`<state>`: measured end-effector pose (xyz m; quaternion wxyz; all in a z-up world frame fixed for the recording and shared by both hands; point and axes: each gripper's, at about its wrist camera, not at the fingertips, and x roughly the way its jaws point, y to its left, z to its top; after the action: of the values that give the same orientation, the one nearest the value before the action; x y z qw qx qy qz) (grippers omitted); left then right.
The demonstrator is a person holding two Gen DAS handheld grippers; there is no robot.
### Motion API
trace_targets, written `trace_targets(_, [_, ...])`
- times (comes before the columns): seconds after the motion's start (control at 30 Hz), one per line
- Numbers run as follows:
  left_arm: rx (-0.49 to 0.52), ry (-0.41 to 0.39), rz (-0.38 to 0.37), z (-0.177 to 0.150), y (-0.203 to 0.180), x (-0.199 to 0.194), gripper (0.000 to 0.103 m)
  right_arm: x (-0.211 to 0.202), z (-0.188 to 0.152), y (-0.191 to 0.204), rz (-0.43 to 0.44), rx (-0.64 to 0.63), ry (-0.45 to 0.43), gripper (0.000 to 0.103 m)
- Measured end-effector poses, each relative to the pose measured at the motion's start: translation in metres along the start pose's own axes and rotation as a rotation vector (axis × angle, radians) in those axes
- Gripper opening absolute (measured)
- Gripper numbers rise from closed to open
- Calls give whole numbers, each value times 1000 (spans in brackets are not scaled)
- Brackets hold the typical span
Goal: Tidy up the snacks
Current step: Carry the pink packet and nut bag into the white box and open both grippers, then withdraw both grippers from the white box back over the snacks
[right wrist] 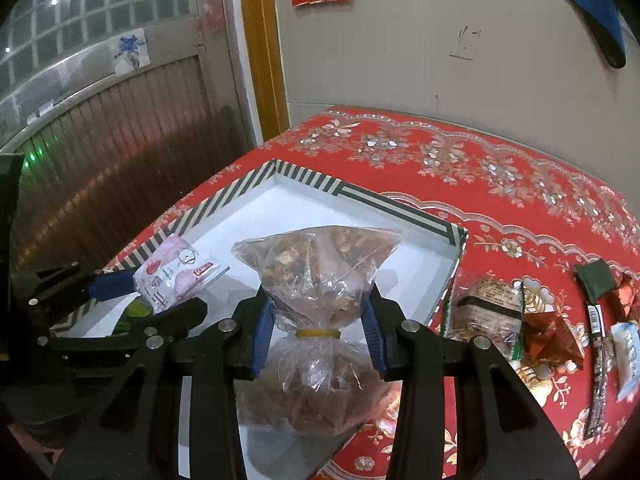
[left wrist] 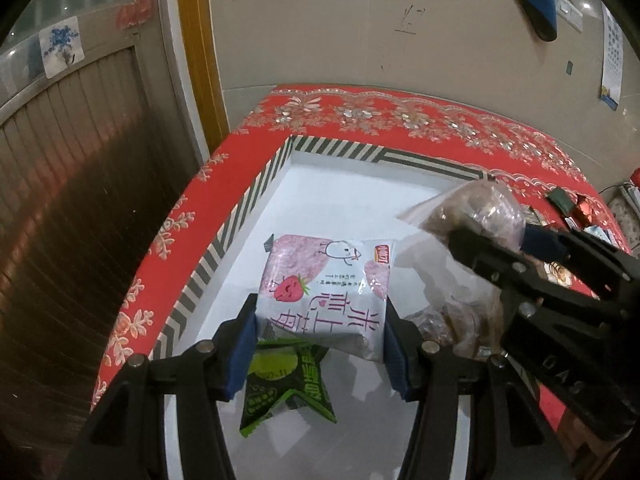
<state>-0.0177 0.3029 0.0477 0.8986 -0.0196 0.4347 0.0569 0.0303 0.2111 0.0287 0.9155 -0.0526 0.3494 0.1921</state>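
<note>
My left gripper (left wrist: 320,340) is shut on a pink and white strawberry snack packet (left wrist: 324,284), held above a white box with a striped rim (left wrist: 236,220). Under the packet, a green star-shaped packet (left wrist: 288,388) lies on the box floor. My right gripper (right wrist: 318,332) is shut on a clear plastic bag of brown snacks (right wrist: 320,264), just above its yellow rubber band, over the box's near right side. The right wrist view shows the left gripper (right wrist: 152,300) at the left with the strawberry packet (right wrist: 176,276). In the left wrist view the right gripper (left wrist: 500,236) comes in from the right.
The box (right wrist: 400,208) sits on a red flowered tablecloth (right wrist: 460,160). Right of the box lie several loose snacks: a brown packet (right wrist: 488,308), a red packet (right wrist: 548,336), a dark green one (right wrist: 596,276), a long stick (right wrist: 598,356). A door and wall stand behind.
</note>
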Motion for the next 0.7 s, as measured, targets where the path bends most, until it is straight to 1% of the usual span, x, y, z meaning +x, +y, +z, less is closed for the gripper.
trace_targets(0.2, [2,6,8,0,1,2,59,1,0,0,-7,3,-1,39])
trace_targets(0.3, [-2,6,14,0,2,1,60,1,0,0,-10,4,-3,40])
trace_targets(0.37, [-2,9,16,0,2,1,63,1,-1,0,-5,11,-2,42])
trace_targets(0.43, [-3,11,20,0,1,1,69,0,-1,-2,3,20,-1,42])
trace_targets(0.47, [-3,11,21,0,1,1,70,0,-1,-3,7,27,-2,43])
trace_targets(0.53, [-4,13,28,0,1,1,79,-1,-1,-5,19,40,-2,46])
trace_targets(0.57, [-7,13,31,0,2,0,81,-1,-2,-6,26,51,-3,50])
trace_targets(0.6, [-14,12,36,1,3,-1,87,-2,-2,-7,33,61,-5,57])
trace_targets(0.63, [-20,9,38,1,4,-2,90,-4,-2,-8,42,70,-15,58])
trace_targets(0.7, [-28,4,45,2,6,-4,92,-9,-2,-8,51,69,-34,59])
